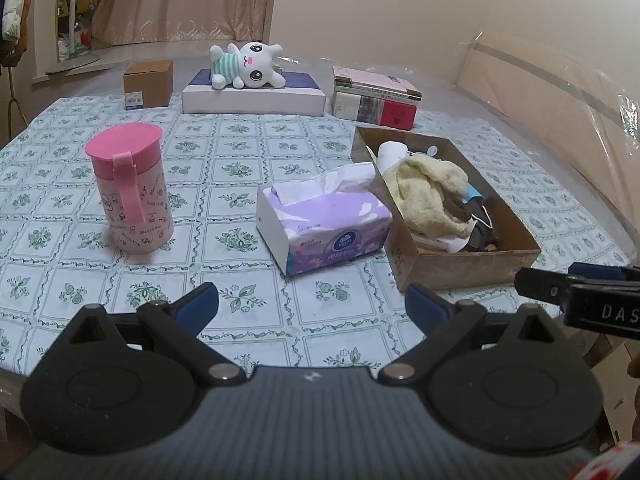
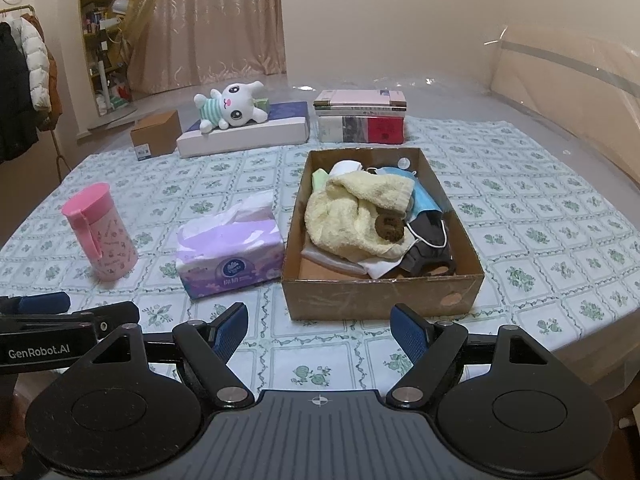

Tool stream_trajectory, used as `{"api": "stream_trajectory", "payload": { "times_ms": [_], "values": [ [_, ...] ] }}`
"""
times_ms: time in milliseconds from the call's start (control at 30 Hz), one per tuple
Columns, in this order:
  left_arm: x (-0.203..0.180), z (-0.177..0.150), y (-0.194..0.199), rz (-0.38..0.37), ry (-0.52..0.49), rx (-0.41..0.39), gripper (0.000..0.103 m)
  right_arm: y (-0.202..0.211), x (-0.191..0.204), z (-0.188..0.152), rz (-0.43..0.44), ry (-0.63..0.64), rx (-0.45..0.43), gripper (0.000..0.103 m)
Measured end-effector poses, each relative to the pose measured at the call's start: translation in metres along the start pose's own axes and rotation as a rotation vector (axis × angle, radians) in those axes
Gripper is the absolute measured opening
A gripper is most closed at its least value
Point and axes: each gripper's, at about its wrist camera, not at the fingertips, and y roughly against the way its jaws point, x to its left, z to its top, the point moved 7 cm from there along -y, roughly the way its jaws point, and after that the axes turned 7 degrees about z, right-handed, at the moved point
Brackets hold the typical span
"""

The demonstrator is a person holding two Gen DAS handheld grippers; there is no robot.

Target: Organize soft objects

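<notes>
A cardboard box (image 2: pixel 384 296) (image 1: pixel 464 268) holds a yellow towel (image 2: pixel 352 216) (image 1: pixel 432 188), a blue face mask (image 2: pixel 426 200), a dark mask and other cloths. Left of it lies a purple tissue pack (image 2: pixel 230 256) (image 1: pixel 324 224). A white plush bunny (image 2: pixel 230 108) (image 1: pixel 246 66) lies on a flat white box (image 2: pixel 244 136) at the back. My left gripper (image 1: pixel 312 304) hovers open above the near table edge with nothing between its fingers. My right gripper (image 2: pixel 318 330) stands open just in front of the cardboard box, also holding nothing.
A pink lidded jug (image 1: pixel 128 188) (image 2: pixel 100 234) stands at the left. A small brown carton (image 1: pixel 148 84) and a stack of books (image 2: pixel 362 118) sit at the back. The table has a floral cloth (image 1: pixel 240 184). A clear plastic sheet (image 1: pixel 560 88) covers something at the right.
</notes>
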Motion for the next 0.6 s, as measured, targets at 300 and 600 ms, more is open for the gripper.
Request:
{"api": "stream_trajectory", "payload": {
  "times_ms": [300, 600],
  "values": [
    [-0.0035, -0.0009, 0.0003, -0.011, -0.004, 0.004, 0.099, -0.0012, -0.0038, 0.0001, -0.001, -0.005, 0.002, 0.078],
    [-0.0029, -0.0006, 0.0007, -0.012, 0.002, 0.004, 0.099, -0.0011, -0.0048, 0.0002, -0.002, -0.003, 0.001, 0.078]
  ]
}}
